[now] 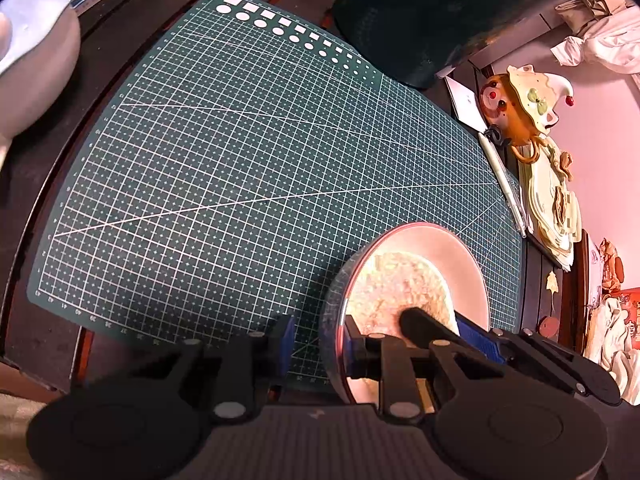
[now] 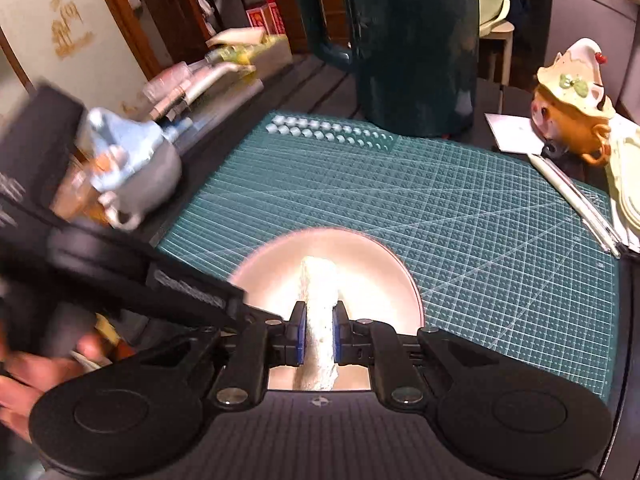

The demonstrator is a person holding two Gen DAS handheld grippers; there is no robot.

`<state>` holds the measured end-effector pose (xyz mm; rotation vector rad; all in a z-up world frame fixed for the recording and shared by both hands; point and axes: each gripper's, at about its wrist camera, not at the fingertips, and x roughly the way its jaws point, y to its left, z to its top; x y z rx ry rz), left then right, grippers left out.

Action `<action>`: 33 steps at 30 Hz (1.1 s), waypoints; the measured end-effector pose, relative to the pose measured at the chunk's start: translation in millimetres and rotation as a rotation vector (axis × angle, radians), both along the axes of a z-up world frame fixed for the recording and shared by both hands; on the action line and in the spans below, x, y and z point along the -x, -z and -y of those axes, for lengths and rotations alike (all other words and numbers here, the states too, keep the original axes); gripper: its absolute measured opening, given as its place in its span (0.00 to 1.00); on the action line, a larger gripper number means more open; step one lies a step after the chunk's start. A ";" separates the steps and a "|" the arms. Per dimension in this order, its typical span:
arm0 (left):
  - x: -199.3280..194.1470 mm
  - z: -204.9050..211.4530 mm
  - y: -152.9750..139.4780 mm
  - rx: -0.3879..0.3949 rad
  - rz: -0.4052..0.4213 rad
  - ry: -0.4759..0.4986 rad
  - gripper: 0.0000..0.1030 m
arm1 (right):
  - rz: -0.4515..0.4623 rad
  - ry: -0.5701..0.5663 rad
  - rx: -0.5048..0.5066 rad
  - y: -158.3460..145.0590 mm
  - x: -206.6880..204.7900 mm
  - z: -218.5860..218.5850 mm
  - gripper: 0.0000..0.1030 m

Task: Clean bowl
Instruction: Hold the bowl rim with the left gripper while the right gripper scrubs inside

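Wiping: right gripper (image 2: 319, 338) clenched on white crumpled cloth (image 2: 318, 300) inside pink round bowl (image 1: 460, 256).
Left gripper (image 1: 320, 340) pinches the bowl's rim; tall dark-green jug (image 2: 416, 48) stands behind the mat; right view alone shows grey teapot (image 2: 132, 168).

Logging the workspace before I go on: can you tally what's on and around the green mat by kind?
Bowls: 1, the pink bowl
Wiping pads: 1, the white pad in the right gripper
Cutting mats: 1
Dark green jugs: 1
Figurine pots: 2, orange and grey-blue
Pens: 1
Grippers: 2, counting the left gripper
Total: 9
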<state>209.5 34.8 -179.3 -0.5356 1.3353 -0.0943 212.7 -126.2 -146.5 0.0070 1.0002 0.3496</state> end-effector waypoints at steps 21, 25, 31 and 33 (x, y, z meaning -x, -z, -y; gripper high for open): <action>-0.4 -0.4 -1.5 0.002 -0.001 -0.002 0.22 | 0.117 0.031 -0.016 -39.8 9.4 23.6 0.11; -0.4 -0.3 -1.6 0.001 -0.001 -0.002 0.21 | 0.071 -0.011 -0.028 -24.7 7.2 6.9 0.11; -0.3 -0.8 -1.5 0.004 -0.001 -0.002 0.21 | 0.036 -0.046 0.081 -1.6 6.2 -9.6 0.12; -0.3 -0.8 -1.5 0.004 -0.001 -0.002 0.21 | 0.042 -0.027 0.140 1.0 5.9 -7.7 0.12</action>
